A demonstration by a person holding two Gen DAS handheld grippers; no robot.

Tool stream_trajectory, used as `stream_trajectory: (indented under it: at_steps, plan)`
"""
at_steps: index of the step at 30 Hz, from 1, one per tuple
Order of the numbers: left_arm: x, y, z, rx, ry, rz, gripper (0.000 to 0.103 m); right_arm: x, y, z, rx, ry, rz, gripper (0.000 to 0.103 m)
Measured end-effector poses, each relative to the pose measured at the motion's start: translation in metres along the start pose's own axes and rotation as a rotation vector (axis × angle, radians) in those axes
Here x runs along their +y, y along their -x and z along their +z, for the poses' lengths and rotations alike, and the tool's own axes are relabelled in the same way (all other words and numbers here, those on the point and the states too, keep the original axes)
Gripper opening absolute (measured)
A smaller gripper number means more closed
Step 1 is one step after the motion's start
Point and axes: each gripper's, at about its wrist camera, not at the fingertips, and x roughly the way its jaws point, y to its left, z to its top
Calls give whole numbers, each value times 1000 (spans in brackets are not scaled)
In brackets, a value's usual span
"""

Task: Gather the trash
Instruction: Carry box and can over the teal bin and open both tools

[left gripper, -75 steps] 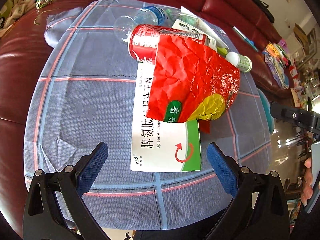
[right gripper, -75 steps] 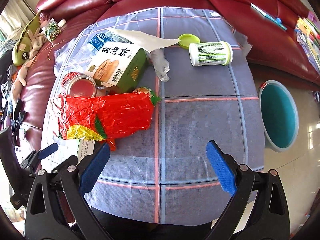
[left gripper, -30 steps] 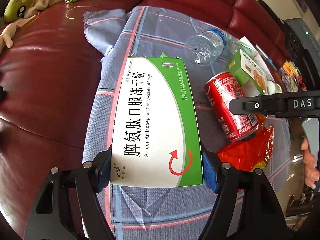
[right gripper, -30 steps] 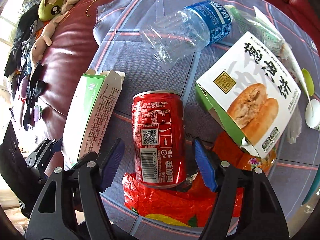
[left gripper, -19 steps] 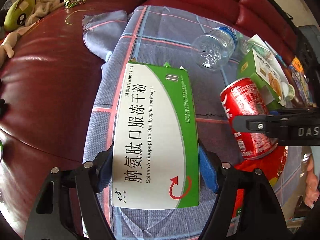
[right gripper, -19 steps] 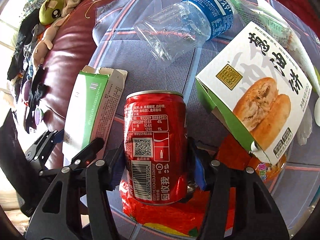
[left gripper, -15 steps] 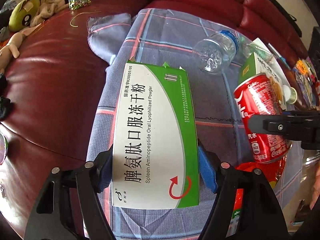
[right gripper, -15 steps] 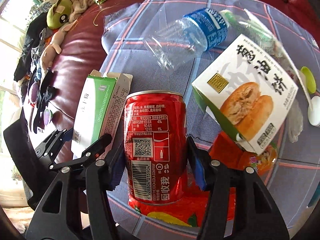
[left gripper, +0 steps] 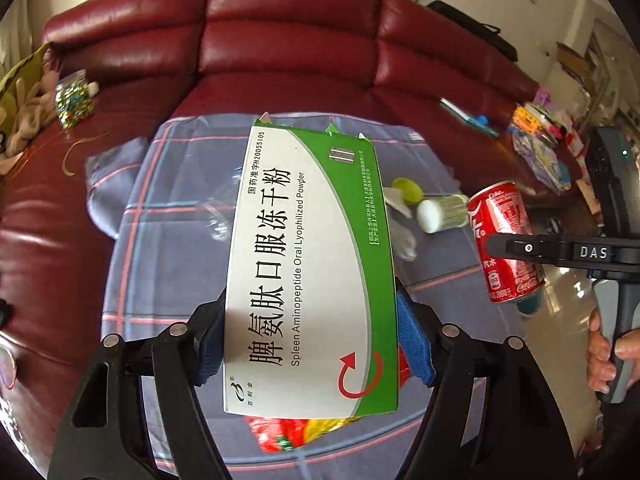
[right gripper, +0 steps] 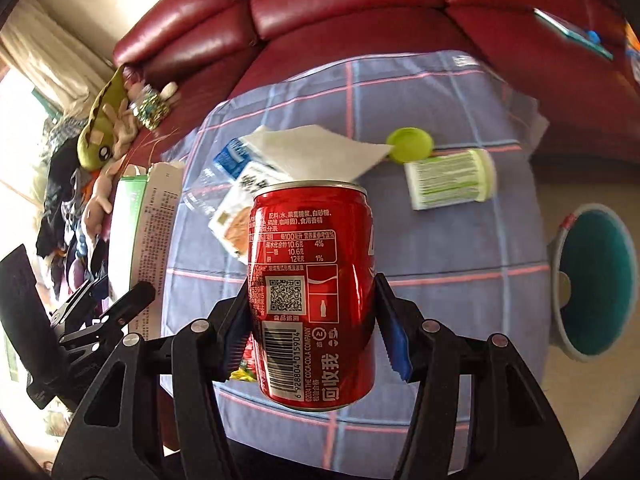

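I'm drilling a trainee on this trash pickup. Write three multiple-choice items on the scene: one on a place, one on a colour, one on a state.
1. Where is the teal bin?
A. On the sofa seat
B. On the floor beside the checked cloth
C. On the cloth among the trash

2. What colour is the loose round lid lying on the checked cloth?
A. Yellow-green
B. Red
C. Blue

3. What is the state of the red soda can?
A. Lying on the cloth
B. Inside the bin
C. Clamped in the right gripper, off the cloth

Answers:
1 B: the bin stands on pale floor past the cloth's edge.
2 A: the lid is yellow-green, next to the white wipes canister.
3 C: blue pads press both sides of the can, while the left gripper grips the green-and-white medicine box.
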Motion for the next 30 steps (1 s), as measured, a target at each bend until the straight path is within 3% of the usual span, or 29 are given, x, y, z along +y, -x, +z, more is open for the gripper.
stream_trajectory:
  at_steps: [8, 16, 22, 30]
  plan:
    - [-142, -49, 17, 74, -199, -145, 73, -148, 69, -34, -125, -241, -72, 54]
    - [-261, -111, 17, 171, -366, -210, 73, -264, 117, -75, -217, -444, -113, 54]
    - [-331, -155, 10, 274, -466, -256, 73, -309, 119, -98, -216, -527, -118, 54]
    - [-384, -209, -6, 368, -540, -255, 73, -349, 119, -105, -220, -590, -111, 54]
